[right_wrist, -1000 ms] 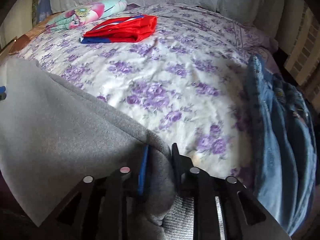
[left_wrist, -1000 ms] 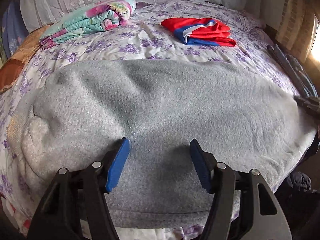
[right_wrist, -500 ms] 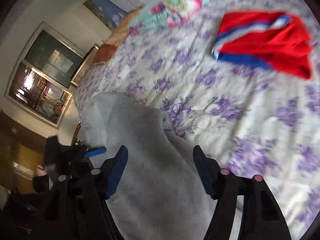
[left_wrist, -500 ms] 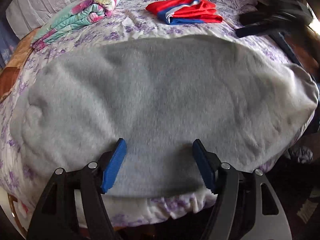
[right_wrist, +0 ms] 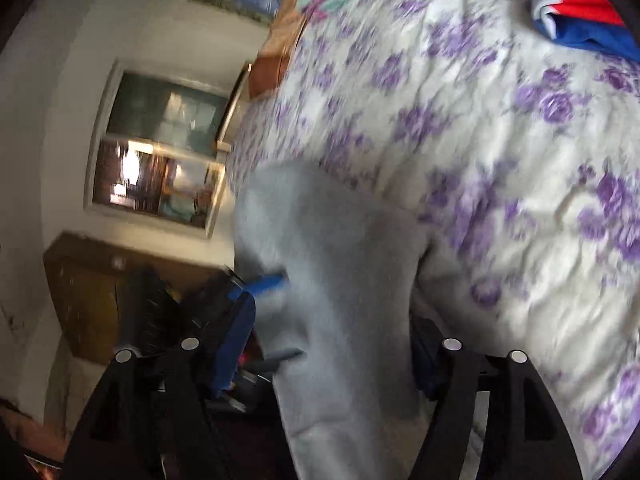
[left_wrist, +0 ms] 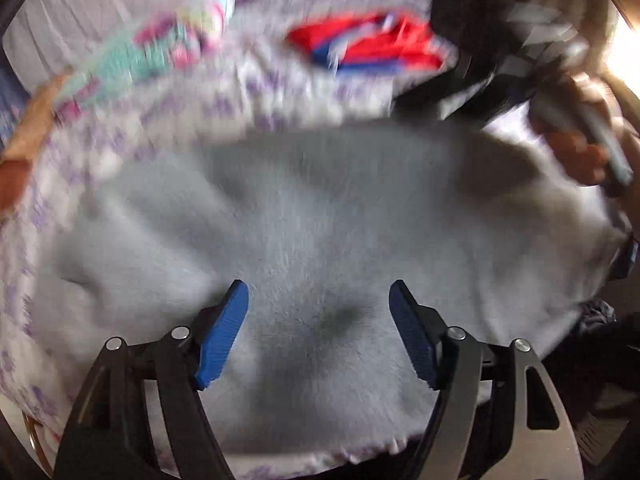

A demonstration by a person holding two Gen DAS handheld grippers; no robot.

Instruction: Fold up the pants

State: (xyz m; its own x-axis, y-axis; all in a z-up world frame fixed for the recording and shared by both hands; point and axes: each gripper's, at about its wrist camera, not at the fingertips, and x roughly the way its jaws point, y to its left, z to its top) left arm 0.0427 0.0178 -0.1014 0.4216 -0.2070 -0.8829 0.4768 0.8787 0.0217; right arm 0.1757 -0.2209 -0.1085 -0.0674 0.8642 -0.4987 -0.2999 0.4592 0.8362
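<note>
Two grippers: both over the grey pants (left_wrist: 320, 220), which lie spread flat near the bed's (right_wrist: 500, 128) front edge.
Left gripper (left_wrist: 318, 332): jaws spread wide and just opened a little further; blue pads hang above the fabric, gripping nothing.
Right gripper (right_wrist: 332, 344): jaws part-open and just narrowing; a fold of the pants runs up between them. The right pad is hidden by cloth, so I cannot tell whether it pinches.
Pants: a broad grey fleece panel, front hem close to the mattress edge, one end bunched beside the right gripper; the view is blurred, so finer creases are unclear.
Clutter: a red-and-blue garment (left_wrist: 372, 48) and a folded floral quilt (left_wrist: 152, 52) sit farther back, well apart from the pants.
Step in hand: taking hold of the right end to carry it across for the next fold, by my reading.
Doing it well: close the right jaws on all layers at the edge, not just the top one. Bring the left pads down on the near hem before lifting, so both corners rise together.
Risk: a one-layer pinch would peel the fold apart. Dragging low could pull the bedspread along.
Aim: land edge on edge, then smooth outward.
</note>
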